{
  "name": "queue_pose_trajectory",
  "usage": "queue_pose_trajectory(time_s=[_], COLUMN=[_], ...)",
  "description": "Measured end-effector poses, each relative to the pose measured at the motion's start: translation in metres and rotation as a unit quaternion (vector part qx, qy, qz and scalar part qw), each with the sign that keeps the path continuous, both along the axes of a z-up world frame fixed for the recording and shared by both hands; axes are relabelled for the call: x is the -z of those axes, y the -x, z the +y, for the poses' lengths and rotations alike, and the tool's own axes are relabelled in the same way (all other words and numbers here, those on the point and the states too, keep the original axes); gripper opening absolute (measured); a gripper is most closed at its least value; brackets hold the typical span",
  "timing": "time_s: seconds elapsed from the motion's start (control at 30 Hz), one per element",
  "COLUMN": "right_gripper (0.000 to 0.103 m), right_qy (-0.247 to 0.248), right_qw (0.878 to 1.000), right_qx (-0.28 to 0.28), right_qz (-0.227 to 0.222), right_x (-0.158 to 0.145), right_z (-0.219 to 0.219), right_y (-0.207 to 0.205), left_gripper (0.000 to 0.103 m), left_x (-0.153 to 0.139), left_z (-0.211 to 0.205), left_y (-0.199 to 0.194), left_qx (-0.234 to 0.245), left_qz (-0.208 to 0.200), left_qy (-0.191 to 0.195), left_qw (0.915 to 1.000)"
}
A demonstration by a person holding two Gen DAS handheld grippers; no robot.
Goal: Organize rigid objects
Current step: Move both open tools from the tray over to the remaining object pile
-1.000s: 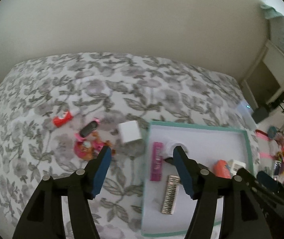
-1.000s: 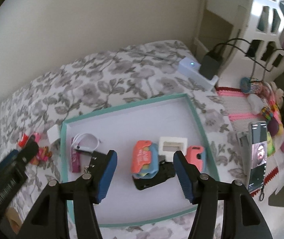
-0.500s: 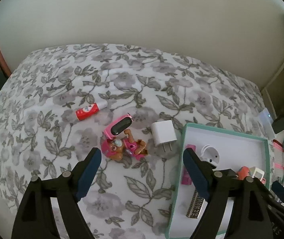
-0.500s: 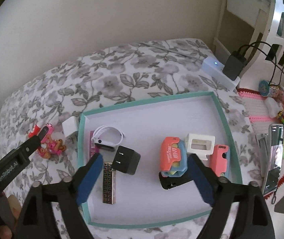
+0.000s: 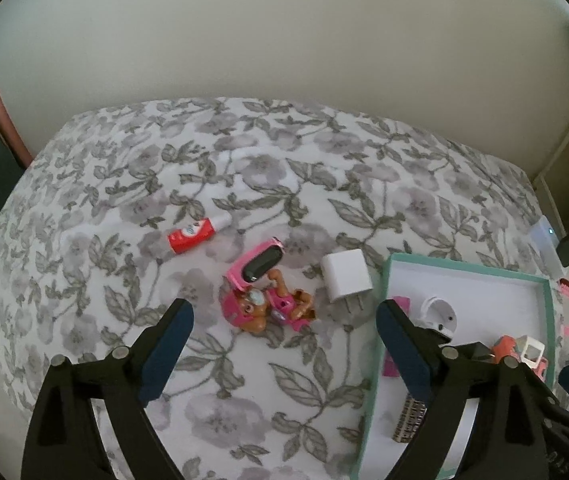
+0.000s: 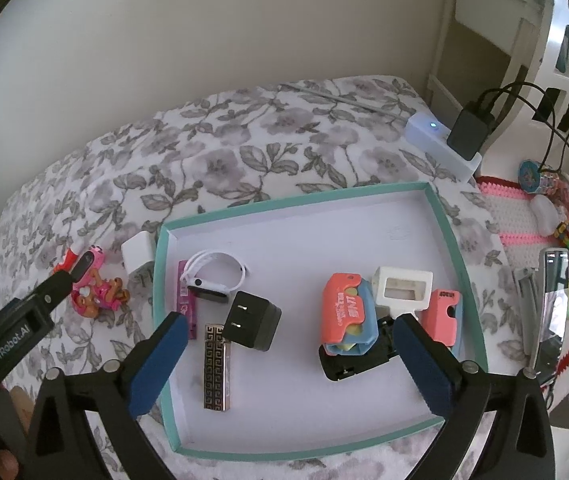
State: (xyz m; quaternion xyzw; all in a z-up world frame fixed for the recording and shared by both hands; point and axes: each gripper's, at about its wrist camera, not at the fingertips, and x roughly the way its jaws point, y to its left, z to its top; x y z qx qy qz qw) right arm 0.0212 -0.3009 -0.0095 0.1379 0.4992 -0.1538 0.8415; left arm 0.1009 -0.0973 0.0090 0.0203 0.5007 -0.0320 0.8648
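A teal-rimmed white tray (image 6: 296, 198) lies on the floral bed; its rim also shows in the left wrist view (image 5: 380, 344). In it are a white watch (image 6: 214, 276), a black charger (image 6: 251, 316), a patterned bar (image 6: 216, 366), an orange-blue case (image 6: 346, 314) and a white frame (image 6: 402, 290). On the bed left of the tray lie a white charger (image 5: 346, 276), a pink toy dog (image 5: 264, 308), a pink watch (image 5: 260, 264) and a red tube (image 5: 194, 234). My left gripper (image 5: 284, 344) is open above the toy dog. My right gripper (image 6: 290, 354) is open above the tray.
A wall runs behind the bed. A white power strip (image 6: 440, 144) with a black plug sits at the bed's far right corner. A phone (image 6: 550, 308) and small toys lie on a pink-striped mat (image 6: 524, 220) to the right.
Both grippers have pulled back and up from the tray. The left one has swung left over the loose things on the bed. A black charger now lies in the tray.
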Motion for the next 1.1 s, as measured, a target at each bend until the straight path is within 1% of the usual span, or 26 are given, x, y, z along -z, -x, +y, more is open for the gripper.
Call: queue_pose_trajectory(time_s=[0.17,0.27,0.37,0.47,0.6,0.67,0.77,0.93,1.0,1.1], right_gripper=[0.103,0.103,0.103,0.103,0.103,0.103,0.103,0.103,0.103,0.103], right_qy=[0.0,0.001,-0.016,-0.028,-0.023,-0.027,-0.035,-0.062,-0.07,-0.077], right_qw=[1.0,1.0,0.998,0.997,0.994,0.993,0.992,0.988,0.987,0.985], right_qx=[-0.014,-0.024,-0.046,-0.07,-0.097,-0.108,-0.118,-0.131,-0.136,-0.144], right_qz=[0.003,-0.006,-0.024,-0.03,-0.032,-0.035,-0.036,-0.045,-0.049,-0.05], right_x=[0.002,0.001,0.001,0.005,0.009,0.01,0.014,0.014,0.013,0.014], right_z=[0.009,0.019,0.032,0.048,0.068,0.074,0.081,0.091,0.094,0.1], right_y=[-0.003,-0.005,-0.009,-0.017,-0.024,-0.027,-0.032,-0.041,-0.045,-0.052], left_gripper=[0.093,0.093,0.093,0.093,0.093,0.093,0.093,0.093,0.093,0.093], left_x=[-0.001,-0.004,-0.007,-0.009,-0.008,-0.005,-0.001,0.002,0.003,0.011], left_z=[0.017,0.037,0.058,0.077,0.098,0.105,0.111,0.118,0.122,0.129], left_y=[-0.004,-0.007,-0.009,-0.011,-0.014,-0.016,-0.018,-0.025,-0.029,-0.037], left_qx=[-0.012,-0.034,-0.059,-0.078,-0.099,-0.106,-0.109,-0.11,-0.103,-0.096], left_qz=[-0.001,-0.003,-0.008,-0.01,-0.003,0.003,0.011,0.018,0.009,0.001], left_qy=[0.001,-0.004,-0.01,-0.011,-0.003,0.009,0.019,0.035,0.046,0.047], left_qw=[0.9999,0.9994,0.9982,0.9969,0.9951,0.9943,0.9938,0.9932,0.9936,0.9942])
